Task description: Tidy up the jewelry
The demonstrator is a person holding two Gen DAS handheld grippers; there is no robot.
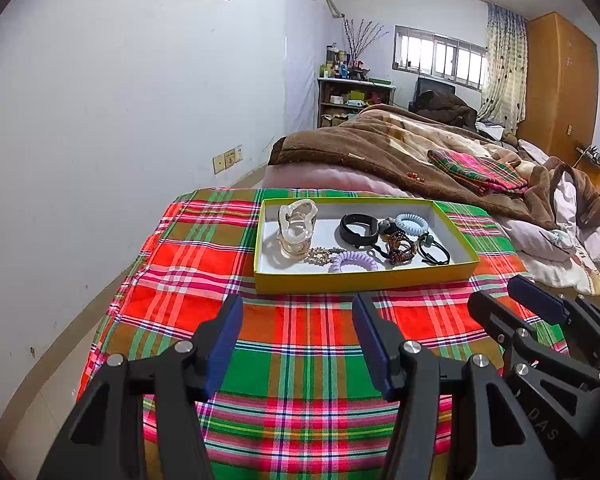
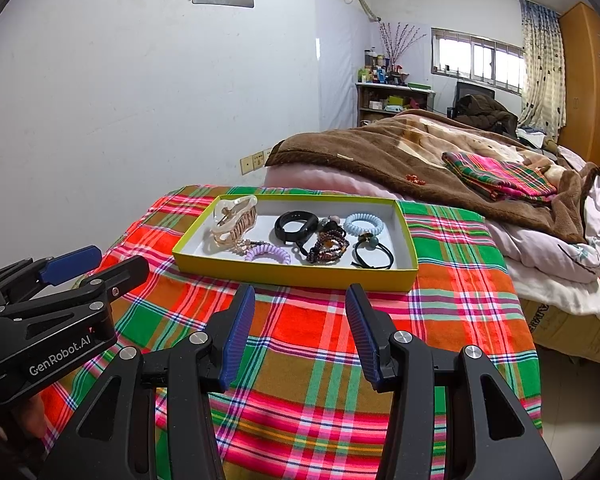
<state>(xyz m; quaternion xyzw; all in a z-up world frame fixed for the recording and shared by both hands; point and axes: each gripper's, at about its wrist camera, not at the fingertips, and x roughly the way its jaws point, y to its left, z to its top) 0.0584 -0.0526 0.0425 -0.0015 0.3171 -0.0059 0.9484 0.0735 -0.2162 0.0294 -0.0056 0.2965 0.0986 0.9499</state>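
Both grippers hang over the plaid cloth [image 1: 300, 360], a little short of the yellow tray [image 1: 364, 280], and neither holds anything. The left gripper [image 1: 298, 344] has its jaws standing apart with only cloth between them; the right gripper [image 2: 300, 332] is the same — apart and empty.

All the jewelry lies inside the tray: a pale hair claw [image 1: 296, 228] at the left end, a black band [image 1: 358, 230] in the middle, a purple coil tie [image 1: 352, 262] near the front wall, a blue coil tie [image 1: 412, 222] toward the back, brown beads [image 1: 400, 248] and a black elastic [image 1: 434, 250] at the right.

I judge that the work is at its very start or its very end — the pictures cannot decide. If a piece is to be taken, the next move calls for reaching over the front wall and closing on one item only; the beads and the elastic lie touching, so they could come up together.
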